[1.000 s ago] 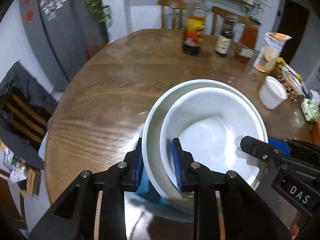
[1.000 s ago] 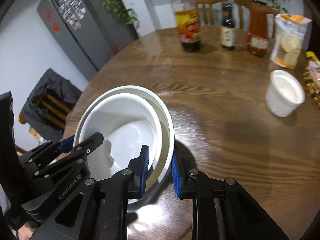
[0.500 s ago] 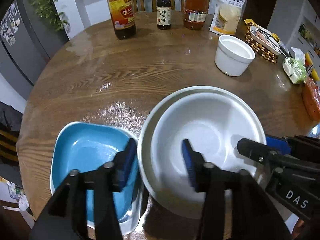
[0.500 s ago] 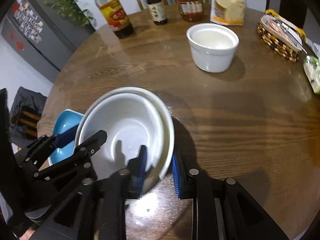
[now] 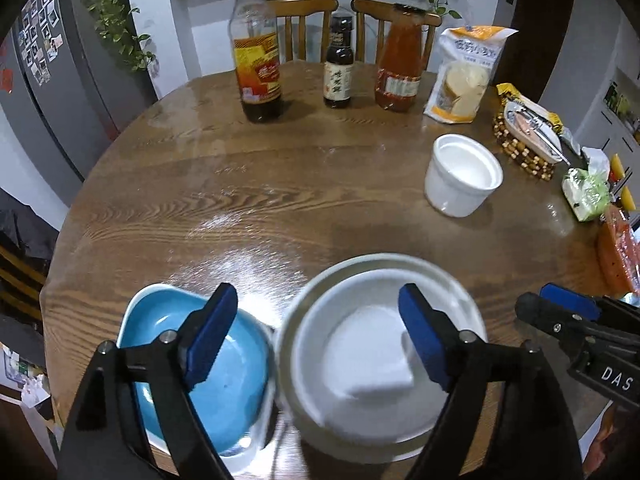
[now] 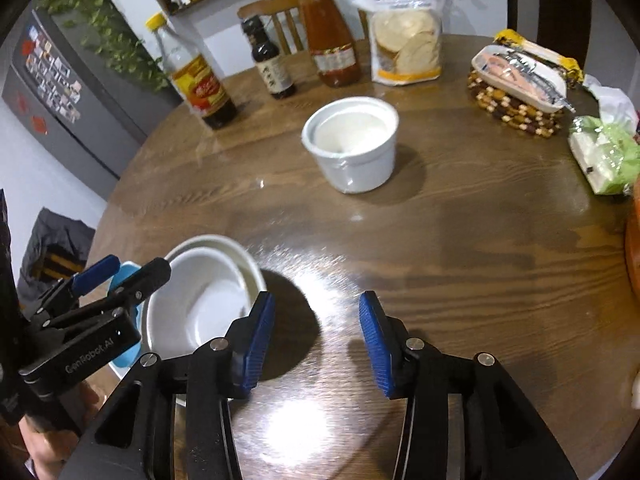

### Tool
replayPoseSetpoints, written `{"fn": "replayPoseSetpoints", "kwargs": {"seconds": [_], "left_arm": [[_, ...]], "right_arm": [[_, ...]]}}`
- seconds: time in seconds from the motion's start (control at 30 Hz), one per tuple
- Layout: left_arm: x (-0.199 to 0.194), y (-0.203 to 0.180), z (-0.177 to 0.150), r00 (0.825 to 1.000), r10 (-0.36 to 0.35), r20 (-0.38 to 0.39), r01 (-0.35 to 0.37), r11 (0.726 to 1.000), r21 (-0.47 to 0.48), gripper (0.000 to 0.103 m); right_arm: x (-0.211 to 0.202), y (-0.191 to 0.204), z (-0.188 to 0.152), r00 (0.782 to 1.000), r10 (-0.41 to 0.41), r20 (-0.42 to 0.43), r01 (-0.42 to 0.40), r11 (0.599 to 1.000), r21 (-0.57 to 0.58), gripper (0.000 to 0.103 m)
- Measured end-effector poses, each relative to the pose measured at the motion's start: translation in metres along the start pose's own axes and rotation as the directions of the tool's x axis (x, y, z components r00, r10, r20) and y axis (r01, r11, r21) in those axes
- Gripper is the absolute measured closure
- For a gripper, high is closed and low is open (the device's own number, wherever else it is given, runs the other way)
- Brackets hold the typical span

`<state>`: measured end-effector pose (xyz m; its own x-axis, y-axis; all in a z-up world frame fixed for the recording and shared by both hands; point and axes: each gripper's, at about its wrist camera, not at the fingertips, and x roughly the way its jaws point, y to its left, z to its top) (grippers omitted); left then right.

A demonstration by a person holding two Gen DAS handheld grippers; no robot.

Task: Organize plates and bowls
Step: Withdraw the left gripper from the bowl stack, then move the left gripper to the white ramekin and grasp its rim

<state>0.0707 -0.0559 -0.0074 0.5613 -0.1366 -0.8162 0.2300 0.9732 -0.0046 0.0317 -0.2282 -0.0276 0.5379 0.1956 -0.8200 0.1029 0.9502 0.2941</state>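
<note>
Two nested white bowls [image 5: 372,364] [image 6: 200,300] sit on the round wooden table [image 5: 280,184] near its front edge. A blue square dish [image 5: 208,368] [image 6: 127,276] lies just left of them. My left gripper [image 5: 316,340] is open, its pads apart above the dish and the bowls, holding nothing. My right gripper [image 6: 316,340] is open and empty over bare wood just right of the bowls. A small white ramekin [image 5: 462,180] [image 6: 352,142] stands further back on the right.
Three bottles [image 5: 256,60] and a snack bag [image 5: 464,76] stand along the far edge. A beaded trivet with a packet [image 6: 516,88] and a green packet [image 6: 604,152] lie at the right. Two chairs stand behind the table.
Both grippers have let go of the nested bowls' rims, opened wide and drawn back. The bowls now rest on the table beside the blue dish.
</note>
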Motion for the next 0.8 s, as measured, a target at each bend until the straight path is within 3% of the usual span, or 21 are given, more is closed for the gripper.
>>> {"fn": "replayPoseSetpoints", "kwargs": {"seconds": [0.37, 0.63, 0.8], "left_arm": [[-0.005, -0.056, 0.023, 1.0, -0.009, 0.018, 0.008, 1.0, 0.028, 0.002], [0.0, -0.093, 0.064, 0.997, 0.035, 0.066, -0.038, 0.998, 0.041, 0.001], [0.014, -0.095, 0.086, 0.996, 0.057, 0.075, -0.054, 0.998, -0.034, 0.001]], "right_arm": [[-0.036, -0.041, 0.028, 0.997, -0.046, 0.064, 0.049, 0.998, -0.046, 0.058], [-0.044, -0.065, 0.08, 0.995, -0.034, 0.091, 0.045, 0.993, -0.112, 0.058], [-0.026, -0.069, 0.107, 0.997, 0.018, 0.081, -0.007, 0.991, -0.136, 0.057]]}}
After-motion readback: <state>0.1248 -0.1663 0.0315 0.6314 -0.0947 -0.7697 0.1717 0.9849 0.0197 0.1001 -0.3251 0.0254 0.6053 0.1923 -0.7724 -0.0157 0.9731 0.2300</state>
